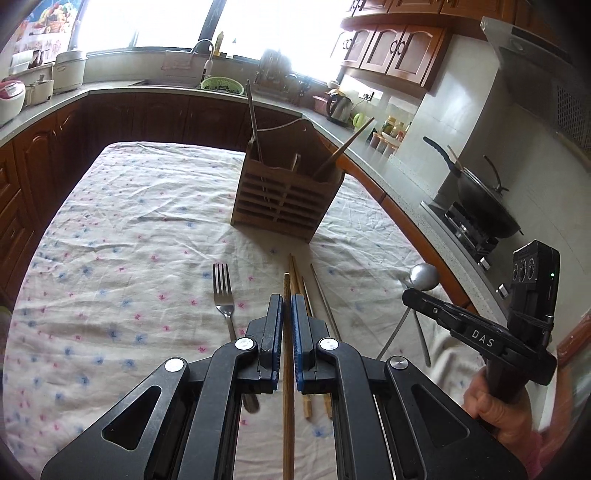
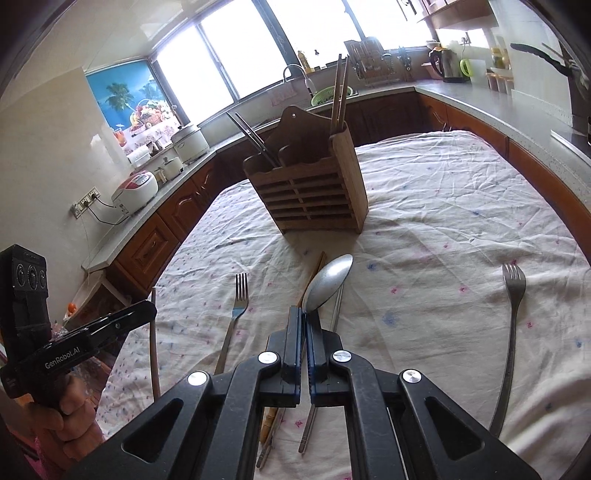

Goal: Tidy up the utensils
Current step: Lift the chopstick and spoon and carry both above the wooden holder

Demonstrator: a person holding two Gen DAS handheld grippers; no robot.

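On the cloth-covered counter [image 1: 129,221], the left gripper [image 1: 287,306] clamps a wooden chopstick [image 1: 288,369]; the right gripper [image 2: 306,321] clamps a spoon [image 2: 327,282].

both wrist views look forward, low over the table [image 1: 110,229] — sharing the wooden holder [image 1: 284,192] ahead

I see bright daylight pouring in through the windows [image 1: 258,22] at the top of both pictures. The glass glows so white there that I can't see outside. The tablecloth [image 1: 129,229] in the middle looks soft and evenly lit, with only faint shadows. The counter [image 2: 498,107] bends like a bow near the edges because the lens is round. The corners go dark. Things close to the bottom edge look a bit blurry.
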